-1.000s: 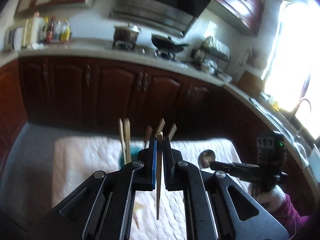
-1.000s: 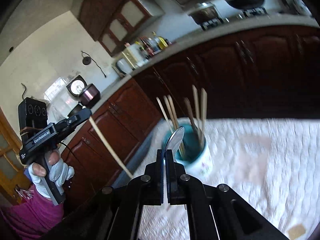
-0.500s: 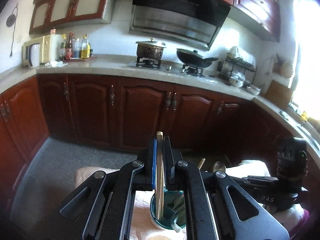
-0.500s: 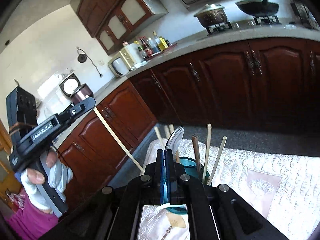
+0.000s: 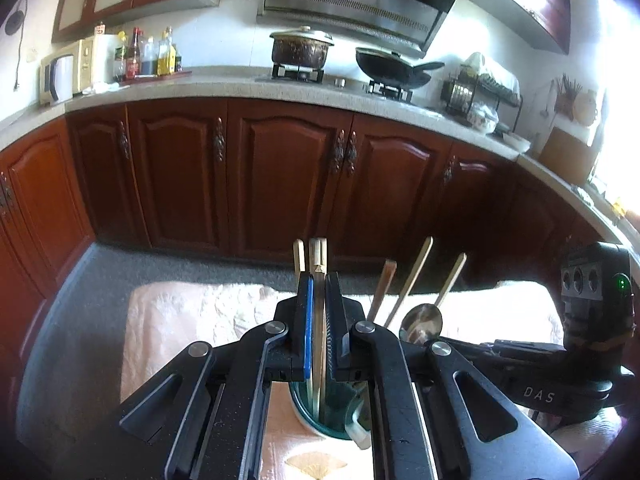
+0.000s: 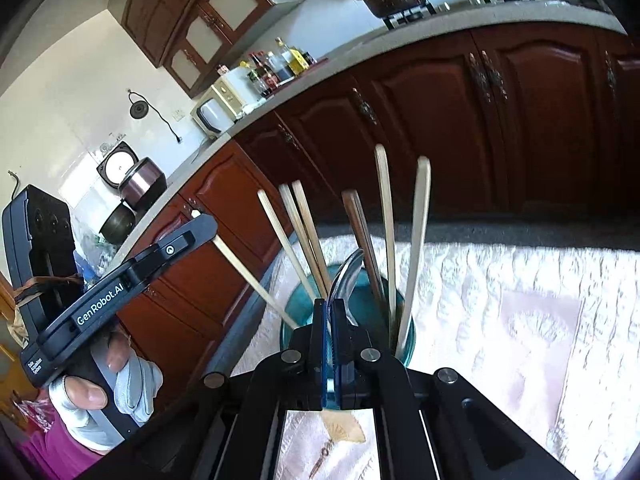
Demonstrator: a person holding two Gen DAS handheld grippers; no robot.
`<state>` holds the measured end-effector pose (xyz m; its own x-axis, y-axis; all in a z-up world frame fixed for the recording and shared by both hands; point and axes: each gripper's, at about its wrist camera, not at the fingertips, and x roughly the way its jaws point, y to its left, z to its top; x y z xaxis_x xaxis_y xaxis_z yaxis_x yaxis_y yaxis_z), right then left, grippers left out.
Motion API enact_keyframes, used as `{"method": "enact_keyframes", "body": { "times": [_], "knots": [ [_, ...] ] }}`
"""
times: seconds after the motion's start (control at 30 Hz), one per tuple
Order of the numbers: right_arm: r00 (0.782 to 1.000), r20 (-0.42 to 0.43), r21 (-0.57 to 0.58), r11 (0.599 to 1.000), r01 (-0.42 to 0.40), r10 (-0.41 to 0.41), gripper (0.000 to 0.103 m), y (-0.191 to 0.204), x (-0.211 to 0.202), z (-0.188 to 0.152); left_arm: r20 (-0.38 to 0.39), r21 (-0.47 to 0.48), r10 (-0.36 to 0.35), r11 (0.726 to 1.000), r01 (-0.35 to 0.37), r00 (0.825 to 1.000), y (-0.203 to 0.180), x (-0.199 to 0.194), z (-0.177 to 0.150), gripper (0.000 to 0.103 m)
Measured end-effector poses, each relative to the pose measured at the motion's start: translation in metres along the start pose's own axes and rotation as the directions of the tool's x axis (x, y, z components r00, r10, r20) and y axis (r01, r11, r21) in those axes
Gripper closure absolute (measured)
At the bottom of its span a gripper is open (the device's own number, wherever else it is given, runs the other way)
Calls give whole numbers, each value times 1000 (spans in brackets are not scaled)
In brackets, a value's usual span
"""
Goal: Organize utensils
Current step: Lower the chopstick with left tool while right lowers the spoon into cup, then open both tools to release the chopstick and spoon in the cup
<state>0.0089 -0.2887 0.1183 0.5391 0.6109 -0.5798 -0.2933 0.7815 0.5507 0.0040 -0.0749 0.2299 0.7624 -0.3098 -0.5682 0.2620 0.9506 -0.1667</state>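
right view alone showed gloved hand (image 6: pixel 100 396) | left claw (image 5: pixel 317 320) clenched on chopstick (image 5: pixel 319 344) over cup (image 5: pixel 320 412) | right claw (image 6: pixel 330 320) gripped spoon (image 6: pixel 348 280) above cup

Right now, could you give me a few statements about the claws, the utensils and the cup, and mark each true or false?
1. The left claw is shut on a chopstick. True.
2. The right claw holds a fork. False: it is shut on a metal spoon.
3. The teal cup is empty. False: several chopsticks stand in it.
4. The cup stands on a pale quilted cloth. True.
5. The held chopstick's lower end reaches into the cup. True.
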Motion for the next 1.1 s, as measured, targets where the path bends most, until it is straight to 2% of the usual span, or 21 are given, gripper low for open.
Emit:
{"method": "enact_keyframes", "body": {
  "times": [0.2,0.37,0.43,0.47,0.53,0.57,0.6,0.8,1.1],
  "knots": [
    [999,-43,36,999,10,-9,101,-13,11,-18,-13,-5,4,1000,-4,1000,-3,0,-11,99],
    [998,-51,52,998,24,-21,101,-18,10,-16,-46,-15,0,1000,-1,999,-3,2,-10,98],
    [997,-59,41,998,42,-39,94,-18,9,-16,-53,-16,-3,1000,2,999,-2,1,-11,96],
    [997,-59,34,998,46,-44,86,-17,7,-17,-53,-16,-3,1000,3,999,-3,0,-12,90],
    [997,-56,25,998,52,-51,77,-15,3,-19,-51,-22,-6,1000,5,999,-3,-3,-14,73],
    [997,-57,25,998,51,-49,77,-14,2,-20,-48,-26,-10,1000,9,999,-2,-5,-15,65],
    [997,-56,25,998,52,-50,77,-13,-1,-22,-46,-28,-12,1000,11,999,-1,-6,-15,63],
    [996,-35,2,996,86,-86,77,-3,-15,-35,-39,-14,21,1000,-21,999,-3,-20,-28,60],
    [975,64,-40,976,214,-211,75,26,-41,-46,-69,7,112,994,-111,991,-10,-32,-62,59]
  ]
}}
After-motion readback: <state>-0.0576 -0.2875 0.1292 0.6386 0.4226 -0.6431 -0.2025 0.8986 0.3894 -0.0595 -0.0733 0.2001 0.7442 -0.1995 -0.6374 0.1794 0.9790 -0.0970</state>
